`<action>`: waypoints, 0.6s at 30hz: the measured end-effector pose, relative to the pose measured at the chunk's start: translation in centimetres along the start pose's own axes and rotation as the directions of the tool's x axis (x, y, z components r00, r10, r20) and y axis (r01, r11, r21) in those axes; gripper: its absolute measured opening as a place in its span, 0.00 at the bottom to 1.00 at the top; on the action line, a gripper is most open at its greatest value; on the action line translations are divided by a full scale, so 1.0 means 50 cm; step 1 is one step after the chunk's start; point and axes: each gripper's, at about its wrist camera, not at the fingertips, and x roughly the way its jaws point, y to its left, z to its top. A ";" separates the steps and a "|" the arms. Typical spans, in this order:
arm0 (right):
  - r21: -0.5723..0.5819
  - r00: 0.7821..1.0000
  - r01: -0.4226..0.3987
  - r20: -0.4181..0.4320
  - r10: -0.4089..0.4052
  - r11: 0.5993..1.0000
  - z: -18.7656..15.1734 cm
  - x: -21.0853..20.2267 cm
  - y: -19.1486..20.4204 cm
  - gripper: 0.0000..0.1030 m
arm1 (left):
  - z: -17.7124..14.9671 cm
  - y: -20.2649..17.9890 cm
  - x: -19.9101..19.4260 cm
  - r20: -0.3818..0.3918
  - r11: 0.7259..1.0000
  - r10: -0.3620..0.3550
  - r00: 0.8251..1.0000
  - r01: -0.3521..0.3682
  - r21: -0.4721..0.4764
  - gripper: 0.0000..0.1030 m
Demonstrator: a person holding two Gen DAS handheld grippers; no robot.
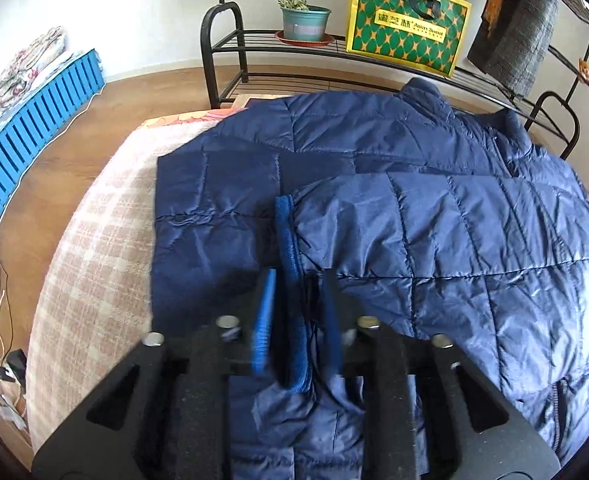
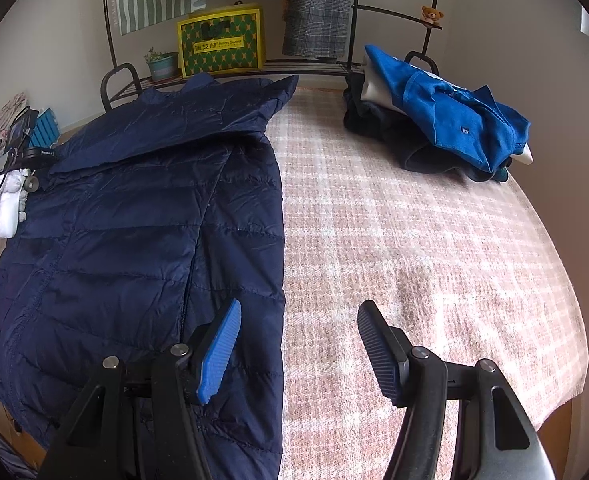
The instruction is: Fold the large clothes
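L claw [image 1: 299, 312]: jaws nearly together, clamped on the ribbed cuff [image 1: 290, 264] of the jacket's sleeve [image 1: 434, 232], low over the jacket body.
R claw [image 2: 298, 344]: jaws wide apart, held nothing; blue pad over the jacket's rt edge, black pad over bare blanket [image 2: 414, 220].
Jacket [image 2: 134, 220]: navy quilted, lay flat on the plaid blanket, collar toward the rack [image 2: 314, 66], zip closed as far as seen.
Done, by the look: one sleeve lay across the front w/ the L claw at its cuff; far top corner by the collar seemed folded over.
Left, prob.: release cuff, tuck other side, fold hem up to collar.
Pile [image 2: 446, 120]: blue and dark clothes sat well apart at far rt corner; folded or not, couldn't tell.
Progress: early-mid, approx.
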 end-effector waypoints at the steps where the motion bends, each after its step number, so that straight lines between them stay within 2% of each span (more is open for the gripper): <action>1: -0.001 1.000 -0.002 -0.002 0.002 1.000 0.001 0.003 0.002 0.62 | 0.000 0.005 -0.016 0.017 1.000 -0.010 1.000 0.010 -0.005 0.36; 7: -0.023 1.000 -0.018 0.007 0.018 1.000 0.009 0.005 0.021 0.62 | -0.031 0.065 -0.154 0.089 0.999 -0.031 0.996 0.031 -0.005 0.36; 10: -0.027 0.999 -0.034 0.008 0.034 0.999 0.008 0.005 0.026 0.61 | -0.074 0.108 -0.224 0.098 0.999 -0.039 0.994 0.040 -0.007 0.36; 11: -0.029 0.999 -0.034 0.009 0.034 0.999 0.007 0.005 0.027 0.61 | -0.087 0.120 -0.242 0.094 0.999 -0.047 0.994 0.049 -0.014 0.40; 12: -0.033 0.999 -0.033 0.011 0.034 0.999 0.006 0.004 0.027 0.61 | -0.112 0.138 -0.264 0.087 0.998 -0.062 0.994 0.064 -0.025 0.47; 14: -0.039 0.999 -0.035 0.024 0.036 0.999 0.000 -0.002 0.027 0.61 | -0.156 0.165 -0.295 0.077 0.997 -0.070 0.995 0.073 -0.040 0.55; 18: -0.023 0.998 -0.043 0.045 0.044 0.999 -0.019 -0.011 0.010 0.62 | -0.278 0.226 -0.339 0.010 0.991 -0.098 0.995 0.098 -0.086 0.56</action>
